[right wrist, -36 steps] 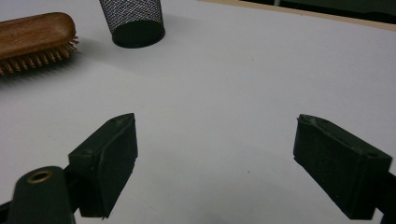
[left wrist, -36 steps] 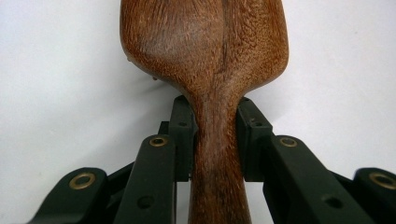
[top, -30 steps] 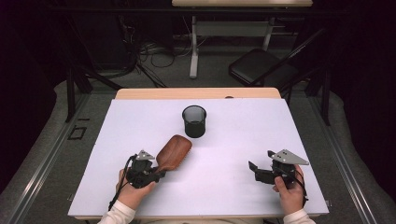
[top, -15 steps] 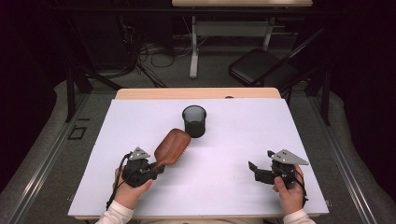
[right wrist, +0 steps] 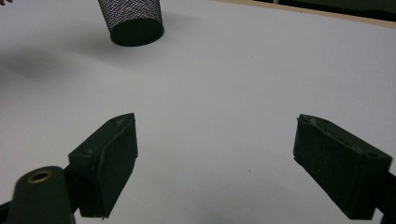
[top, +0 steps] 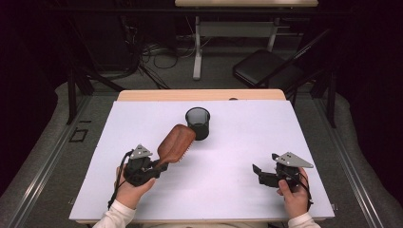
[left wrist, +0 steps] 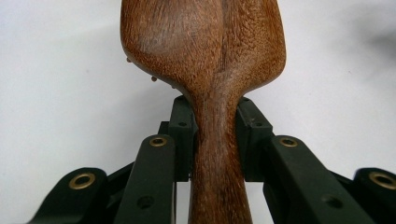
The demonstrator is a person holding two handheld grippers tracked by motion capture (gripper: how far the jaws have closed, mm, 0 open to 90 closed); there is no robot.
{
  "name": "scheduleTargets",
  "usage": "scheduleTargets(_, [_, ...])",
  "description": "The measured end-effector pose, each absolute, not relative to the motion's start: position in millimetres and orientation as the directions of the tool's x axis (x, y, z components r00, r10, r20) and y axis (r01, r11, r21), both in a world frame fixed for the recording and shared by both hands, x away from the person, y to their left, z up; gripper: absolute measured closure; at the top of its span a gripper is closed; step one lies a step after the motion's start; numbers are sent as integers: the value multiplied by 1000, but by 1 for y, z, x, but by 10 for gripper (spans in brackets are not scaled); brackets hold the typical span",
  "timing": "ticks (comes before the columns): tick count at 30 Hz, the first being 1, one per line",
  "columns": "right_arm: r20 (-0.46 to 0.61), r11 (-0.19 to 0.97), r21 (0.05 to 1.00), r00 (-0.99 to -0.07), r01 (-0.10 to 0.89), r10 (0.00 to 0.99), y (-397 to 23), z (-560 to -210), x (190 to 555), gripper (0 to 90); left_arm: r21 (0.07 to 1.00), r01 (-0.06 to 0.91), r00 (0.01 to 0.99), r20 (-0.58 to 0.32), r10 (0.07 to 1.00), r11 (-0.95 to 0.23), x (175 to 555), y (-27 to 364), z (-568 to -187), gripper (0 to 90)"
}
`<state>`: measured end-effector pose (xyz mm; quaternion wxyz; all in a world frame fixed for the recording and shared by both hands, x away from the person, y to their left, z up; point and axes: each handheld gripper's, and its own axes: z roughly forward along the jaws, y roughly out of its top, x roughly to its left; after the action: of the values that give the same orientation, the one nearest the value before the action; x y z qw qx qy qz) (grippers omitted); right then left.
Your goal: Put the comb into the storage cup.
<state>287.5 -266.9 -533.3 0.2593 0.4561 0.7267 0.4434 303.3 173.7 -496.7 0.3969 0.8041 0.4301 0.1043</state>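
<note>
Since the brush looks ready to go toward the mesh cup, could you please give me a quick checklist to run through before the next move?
1. Left gripper shut on the wooden hairbrush at its handle: ok.
2. Brush head lifted off the white table: cannot tell.
3. Black mesh cup upright, mouth open: ok.
4. Table between brush and cup free of obstacles: ok.
5. Right gripper open, holding nothing, well apart from the cup: ok.
6. Bristles face down: ok.

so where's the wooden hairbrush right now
In the high view the wooden hairbrush is left of centre, its handle clamped in the left gripper and its head just short of the black mesh cup.
</note>
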Motion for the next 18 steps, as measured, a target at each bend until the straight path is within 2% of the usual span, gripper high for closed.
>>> scheduleTargets(18, [34,185,880,-447,437,894,-265,-534,288,136,772,551,651,-160,742,-317,319,152,-469,719])
